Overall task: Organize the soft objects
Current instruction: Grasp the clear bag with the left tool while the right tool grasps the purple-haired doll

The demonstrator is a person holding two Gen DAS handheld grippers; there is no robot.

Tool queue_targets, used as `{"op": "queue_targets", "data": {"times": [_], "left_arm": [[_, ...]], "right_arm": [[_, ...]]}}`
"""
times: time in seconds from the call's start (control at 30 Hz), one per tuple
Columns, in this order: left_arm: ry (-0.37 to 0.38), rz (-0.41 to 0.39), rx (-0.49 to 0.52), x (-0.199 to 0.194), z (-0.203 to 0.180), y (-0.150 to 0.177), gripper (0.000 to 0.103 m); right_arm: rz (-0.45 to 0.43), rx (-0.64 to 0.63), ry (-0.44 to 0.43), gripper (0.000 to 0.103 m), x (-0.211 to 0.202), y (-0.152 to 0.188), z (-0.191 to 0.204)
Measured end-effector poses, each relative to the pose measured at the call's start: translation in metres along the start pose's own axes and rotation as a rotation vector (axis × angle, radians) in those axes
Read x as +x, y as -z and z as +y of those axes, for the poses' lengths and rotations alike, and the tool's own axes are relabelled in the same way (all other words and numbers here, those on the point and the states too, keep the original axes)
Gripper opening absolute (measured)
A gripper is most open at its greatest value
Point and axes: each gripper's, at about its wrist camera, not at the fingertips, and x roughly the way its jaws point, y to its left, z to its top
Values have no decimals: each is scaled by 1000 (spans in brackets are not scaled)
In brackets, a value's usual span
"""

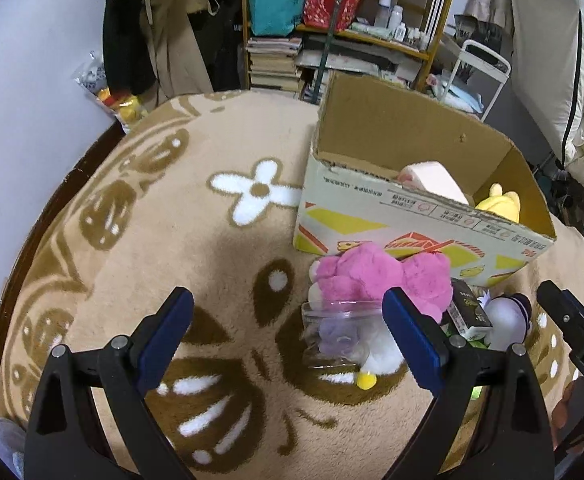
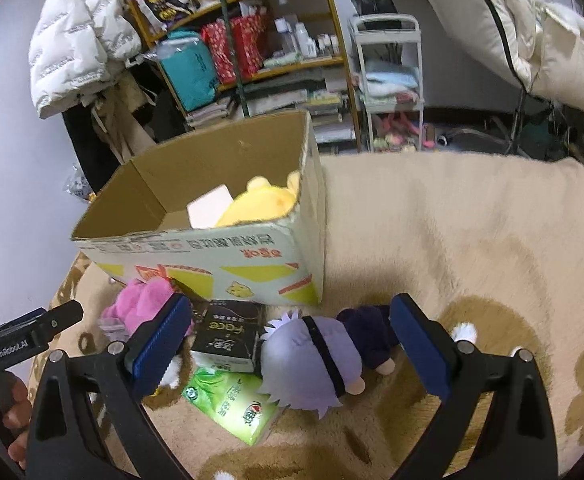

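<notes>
An open cardboard box (image 1: pixel 392 216) (image 2: pixel 211 252) stands on a tan patterned blanket (image 1: pixel 211 240). It holds a yellow plush (image 1: pixel 500 202) (image 2: pixel 259 200) and a pale pink block (image 1: pixel 432 180). A pink plush (image 1: pixel 380 280) (image 2: pixel 143 304) lies in front of the box, over a clear bag with a purple toy (image 1: pixel 338 334). A lavender-haired doll (image 2: pixel 316 356) (image 1: pixel 506 320) lies beside a black tissue pack (image 2: pixel 227 332) and a green tissue pack (image 2: pixel 235 404). My left gripper (image 1: pixel 292 340) is open above the blanket, left of the pink plush. My right gripper (image 2: pixel 292 348) is open around the doll.
Cluttered wooden shelves (image 1: pixel 352 20) (image 2: pixel 251 40) stand behind the blanket. A white wire cart (image 2: pixel 388 80) and pale bedding (image 2: pixel 532 20) are at the right. A white puffer jacket (image 2: pixel 79 40) hangs at the left.
</notes>
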Motion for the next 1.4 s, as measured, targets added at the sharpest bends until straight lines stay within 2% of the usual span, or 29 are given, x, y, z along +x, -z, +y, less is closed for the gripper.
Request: {"op": "queue_targets", "data": {"times": [0.2,0.53,0.77,1.23,1.4], "left_arm": [[3,52,35,18,-13,4,94],[-2,114,63,39,-21,7,94],[4,147,51,48,-20,9,94],[9,164,37,55,-19,12,94],[-2,156,59,55,-24,13,94]], "right_arm": [[85,27,13,103,22,2,-6],[156,34,42,103,41,8,-9],[180,42,50,103,47,9,-11],[196,35,74,103,54,9,-14],[201,18,85,103,55,10,-11]]}}
